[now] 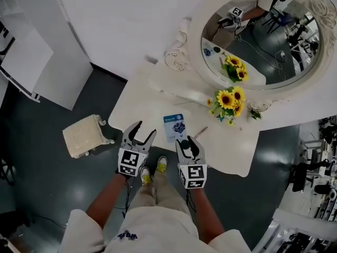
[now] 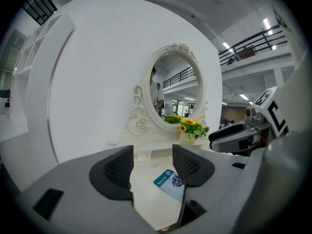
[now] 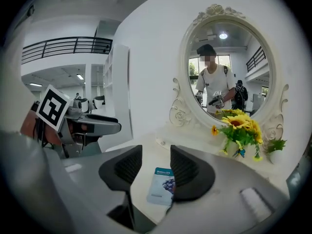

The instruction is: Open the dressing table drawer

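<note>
Drawer: front not visible, since the head view looks down on the counter (image 1: pixel 158 96) top and its front face sits hidden under the near edge. A small knob (image 3: pixel 162 142) shows on the low base below the mirror (image 1: pixel 263 33); can't tell if that's a drawer. Left tool (image 1: pixel 143 133) is at the counter's near edge with jaws spread wide and nothing between them. Right tool (image 1: pixel 188 143) is just beside it at the same edge, jaws apart but narrower, also empty. Between and just past the tools lies a blue-white packet (image 1: pixel 174 126), flat on the counter; its print is too small to read. Marker cubes on both tools carry black-white square codes only, no text. Sunflowers (image 1: pixel 227 100) stand at the mirror's foot. A cream stool (image 1: pixel 84 136) is on the floor to the left. The mirror is cut off at the frame's top right.
</note>
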The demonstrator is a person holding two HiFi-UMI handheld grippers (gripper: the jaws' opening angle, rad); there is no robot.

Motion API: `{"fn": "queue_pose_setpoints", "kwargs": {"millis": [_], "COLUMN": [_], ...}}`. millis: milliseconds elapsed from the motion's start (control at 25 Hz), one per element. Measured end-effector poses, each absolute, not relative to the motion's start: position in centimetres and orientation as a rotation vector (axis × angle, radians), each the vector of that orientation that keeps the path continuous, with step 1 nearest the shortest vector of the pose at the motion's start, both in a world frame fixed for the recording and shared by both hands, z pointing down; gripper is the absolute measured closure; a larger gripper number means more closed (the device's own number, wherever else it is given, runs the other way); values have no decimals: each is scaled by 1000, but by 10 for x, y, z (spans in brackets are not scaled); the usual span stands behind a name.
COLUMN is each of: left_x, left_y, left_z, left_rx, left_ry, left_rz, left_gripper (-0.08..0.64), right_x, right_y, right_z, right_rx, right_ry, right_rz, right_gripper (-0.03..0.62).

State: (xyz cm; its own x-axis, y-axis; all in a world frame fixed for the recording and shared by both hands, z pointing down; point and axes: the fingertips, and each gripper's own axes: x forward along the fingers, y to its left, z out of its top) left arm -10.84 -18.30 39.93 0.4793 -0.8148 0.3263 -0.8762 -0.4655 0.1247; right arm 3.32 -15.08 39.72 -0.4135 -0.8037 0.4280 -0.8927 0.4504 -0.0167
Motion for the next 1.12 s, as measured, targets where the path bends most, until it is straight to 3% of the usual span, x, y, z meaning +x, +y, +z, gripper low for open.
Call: {"fn": "queue_pose_setpoints", "kwargs": {"millis": [80,320,400,920,1120], "left_x": [-105,-99,-95,-76,-66], "left_y": [-193,-236,-250,-322,-353], "left_z": [406,431,450,551,568], "left_rx": [2442,2450,2436,2405,2362], "left_ry": [-1429,-1459,-1458,-1508,-1512], "left_rz": [307,295,289,290,246], "left_gripper": [302,303,307,315,316], "right_x": [38,48,50,63,69], "right_y": [-159,-185,-195,-254,-264], "right_z": [410,454,467,528,541], "right_rx": [1450,1456,1487,1616,1635], "right_ry": [-2338,-2335,-2332,-2377,-2379], "right_rz": [357,378,377,377,351], "right_gripper": [425,428,465,497,571]}}
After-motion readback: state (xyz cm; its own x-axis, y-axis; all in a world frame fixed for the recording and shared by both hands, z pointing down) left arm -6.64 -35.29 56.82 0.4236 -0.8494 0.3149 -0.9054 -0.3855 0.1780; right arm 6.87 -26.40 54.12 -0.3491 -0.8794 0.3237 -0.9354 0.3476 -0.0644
